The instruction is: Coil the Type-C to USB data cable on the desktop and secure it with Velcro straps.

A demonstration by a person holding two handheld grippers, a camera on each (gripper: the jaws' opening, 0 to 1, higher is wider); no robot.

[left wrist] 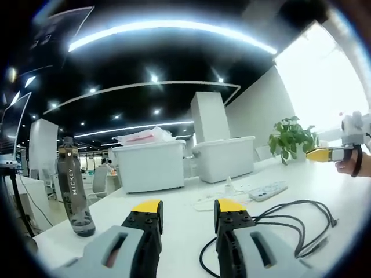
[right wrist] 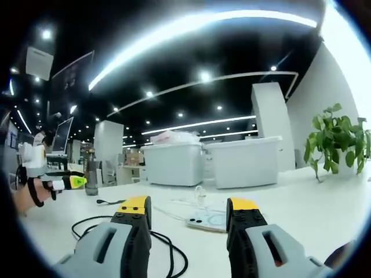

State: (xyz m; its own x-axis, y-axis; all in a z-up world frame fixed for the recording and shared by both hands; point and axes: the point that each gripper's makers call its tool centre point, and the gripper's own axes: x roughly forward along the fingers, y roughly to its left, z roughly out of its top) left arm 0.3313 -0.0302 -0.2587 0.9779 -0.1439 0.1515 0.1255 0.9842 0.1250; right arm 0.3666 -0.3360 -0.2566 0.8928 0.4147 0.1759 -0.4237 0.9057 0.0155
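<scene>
A black data cable (left wrist: 290,223) lies in loose loops on the white desk (left wrist: 191,223), right of my left gripper (left wrist: 188,208), whose yellow-tipped jaws stand open with nothing between them. In the right gripper view the same cable (right wrist: 156,243) curls on the desktop behind the left jaw of my right gripper (right wrist: 190,207), which is open and empty too. The right gripper (left wrist: 324,154) shows at the far right of the left gripper view, held by a hand. The left gripper (right wrist: 72,182) shows at the left of the right gripper view.
A dark bottle (left wrist: 73,194) stands at the left of the desk. A white power strip (left wrist: 268,190) with a white cord lies mid-desk, also as power strip (right wrist: 208,220). Two white bins (left wrist: 151,165) (left wrist: 223,157) stand behind, a potted plant (left wrist: 290,139) at the right.
</scene>
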